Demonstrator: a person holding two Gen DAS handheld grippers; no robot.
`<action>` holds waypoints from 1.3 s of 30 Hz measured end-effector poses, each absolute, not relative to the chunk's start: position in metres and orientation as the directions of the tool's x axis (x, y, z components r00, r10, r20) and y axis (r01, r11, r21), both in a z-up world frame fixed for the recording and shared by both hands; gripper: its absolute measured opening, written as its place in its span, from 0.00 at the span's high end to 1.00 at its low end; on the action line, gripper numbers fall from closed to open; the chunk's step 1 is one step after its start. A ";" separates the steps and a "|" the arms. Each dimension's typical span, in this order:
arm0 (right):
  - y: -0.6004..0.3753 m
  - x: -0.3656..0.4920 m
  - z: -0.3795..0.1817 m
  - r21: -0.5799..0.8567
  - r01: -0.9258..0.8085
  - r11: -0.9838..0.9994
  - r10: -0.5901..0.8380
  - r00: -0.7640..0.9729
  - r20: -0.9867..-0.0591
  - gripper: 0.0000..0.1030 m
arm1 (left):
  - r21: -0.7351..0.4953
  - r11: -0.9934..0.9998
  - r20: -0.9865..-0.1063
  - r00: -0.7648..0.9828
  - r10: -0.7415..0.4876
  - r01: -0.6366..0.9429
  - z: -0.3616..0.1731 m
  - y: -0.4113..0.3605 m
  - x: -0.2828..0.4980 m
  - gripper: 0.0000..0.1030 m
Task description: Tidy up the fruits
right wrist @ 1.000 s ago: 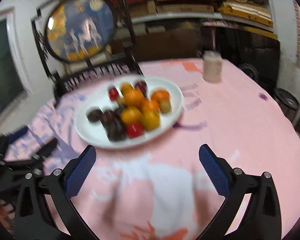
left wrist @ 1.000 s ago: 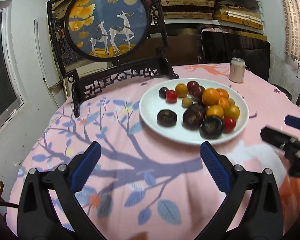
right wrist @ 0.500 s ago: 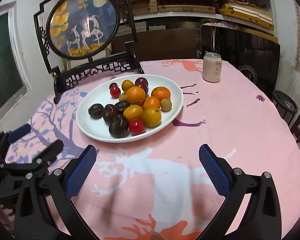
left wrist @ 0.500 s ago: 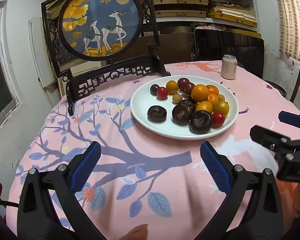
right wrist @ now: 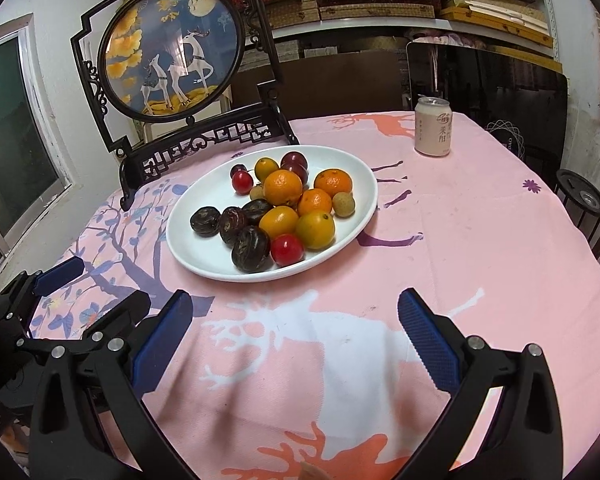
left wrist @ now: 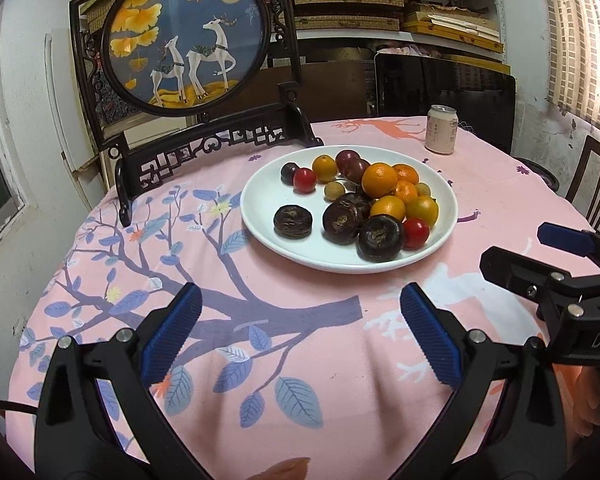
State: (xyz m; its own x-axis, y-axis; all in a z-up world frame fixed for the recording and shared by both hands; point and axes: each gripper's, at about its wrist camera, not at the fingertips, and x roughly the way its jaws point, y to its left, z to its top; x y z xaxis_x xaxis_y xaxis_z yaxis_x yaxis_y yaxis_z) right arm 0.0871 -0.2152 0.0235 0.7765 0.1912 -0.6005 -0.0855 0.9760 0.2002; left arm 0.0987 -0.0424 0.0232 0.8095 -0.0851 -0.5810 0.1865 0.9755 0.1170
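Across frame centre: pink-clothed worktop (left wrist: 260, 360). Upper left: deer screen (left wrist: 188, 36). Centre right: white plate (left wrist: 260, 216) piled with fruits (left wrist: 380, 200). Upper right: can (left wrist: 441, 129). Bottom: left tongs (left wrist: 300, 336), right tongs (right wrist: 296, 336), both spread wide, empty.

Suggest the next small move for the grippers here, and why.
Probably ease the right gripper forward toward the near rim of the white plate. Both grippers are open and empty, short of the plate, and the red cherry tomato sits nearest that rim; the left gripper can wait.
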 end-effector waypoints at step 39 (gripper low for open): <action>-0.215 0.089 0.022 0.204 -0.082 0.976 0.193 0.767 -0.612 0.01 | 0.096 0.983 -0.602 0.795 -0.067 0.156 0.021 -0.038 0.104 0.02</action>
